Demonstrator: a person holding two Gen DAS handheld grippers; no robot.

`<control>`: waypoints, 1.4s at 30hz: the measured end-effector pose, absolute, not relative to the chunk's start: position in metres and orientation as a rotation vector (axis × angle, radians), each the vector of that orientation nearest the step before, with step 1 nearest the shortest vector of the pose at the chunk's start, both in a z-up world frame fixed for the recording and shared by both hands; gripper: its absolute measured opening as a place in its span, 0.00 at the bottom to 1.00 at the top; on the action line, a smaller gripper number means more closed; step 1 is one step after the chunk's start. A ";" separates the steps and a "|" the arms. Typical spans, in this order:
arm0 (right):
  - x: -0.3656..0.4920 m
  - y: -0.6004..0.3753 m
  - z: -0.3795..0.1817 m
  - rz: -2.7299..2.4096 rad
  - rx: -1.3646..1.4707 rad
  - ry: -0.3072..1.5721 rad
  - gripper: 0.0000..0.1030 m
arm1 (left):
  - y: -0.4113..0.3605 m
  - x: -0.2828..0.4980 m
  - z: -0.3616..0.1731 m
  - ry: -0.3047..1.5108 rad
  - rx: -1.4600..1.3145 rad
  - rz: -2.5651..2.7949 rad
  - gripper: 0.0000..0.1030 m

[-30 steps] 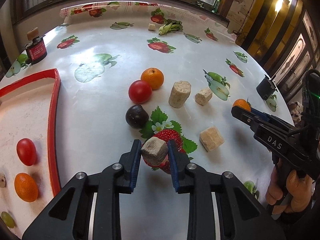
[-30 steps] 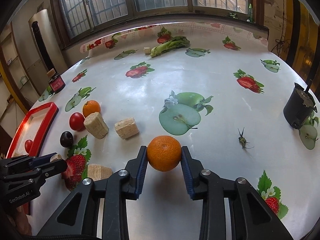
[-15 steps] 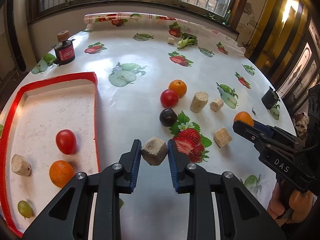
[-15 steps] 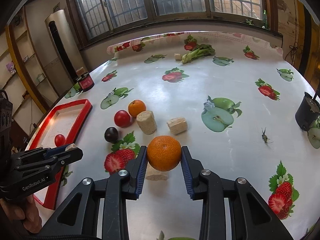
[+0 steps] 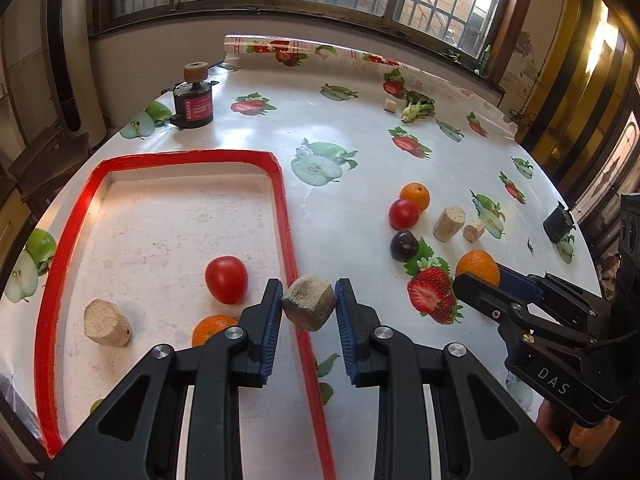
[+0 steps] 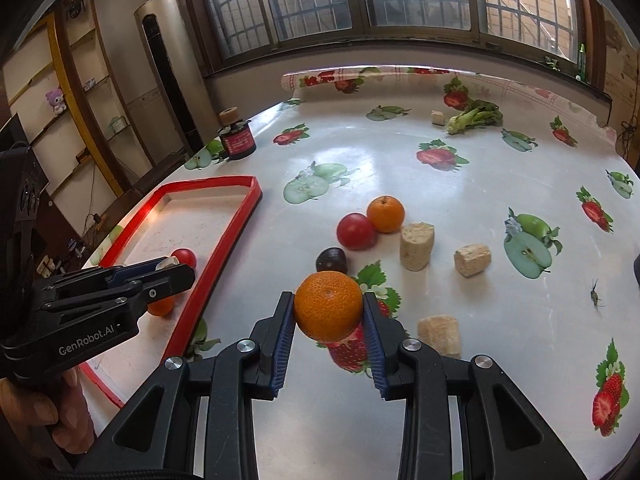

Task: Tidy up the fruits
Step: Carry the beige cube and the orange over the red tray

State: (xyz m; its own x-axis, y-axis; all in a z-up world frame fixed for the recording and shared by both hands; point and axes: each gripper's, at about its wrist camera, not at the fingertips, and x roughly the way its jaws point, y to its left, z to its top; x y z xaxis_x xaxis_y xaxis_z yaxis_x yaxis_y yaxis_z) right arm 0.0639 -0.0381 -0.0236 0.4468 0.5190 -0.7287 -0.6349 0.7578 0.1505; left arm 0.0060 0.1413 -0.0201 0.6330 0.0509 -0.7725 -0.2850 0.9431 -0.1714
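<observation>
With my left gripper (image 5: pixel 308 309) pinching the tan chunk (image 5: pixel 309 302) above the red tray's (image 5: pixel 285 216) right rim and my right gripper (image 6: pixel 329 326) clamping the mandarin (image 6: pixel 328 306) above the table (image 6: pixel 460 200), I should clear the rim before releasing.

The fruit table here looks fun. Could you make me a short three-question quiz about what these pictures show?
1. True or false: the right tongs are shut on a mandarin.
2. What do the left tongs hold? A) tomato B) brownish chunk C) plum
3. Fill in: the red tray already holds a tomato, an orange fruit and a pale ____.

Key:
1. True.
2. B, the brownish chunk, held over the tray's right rim.
3. Chunk. A small green thing at the tray's near edge is mostly hidden.
</observation>
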 end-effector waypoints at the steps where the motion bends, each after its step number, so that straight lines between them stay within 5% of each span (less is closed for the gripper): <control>1: 0.062 -0.034 -0.023 0.724 -0.156 0.845 0.33 | 0.145 0.004 -0.020 0.865 -0.294 0.200 0.23; 42: 0.072 0.123 -0.036 0.897 -0.242 0.905 0.33 | 0.270 0.004 -0.032 0.905 -0.381 0.395 0.24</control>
State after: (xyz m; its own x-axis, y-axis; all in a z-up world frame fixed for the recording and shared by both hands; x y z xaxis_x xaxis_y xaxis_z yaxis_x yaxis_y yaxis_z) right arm 0.0721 0.1233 -0.0361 0.2960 0.5708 -0.7659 -0.7605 0.6260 0.1726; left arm 0.0043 0.2703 -0.0321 0.5559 0.1688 -0.8139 -0.4825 0.8629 -0.1506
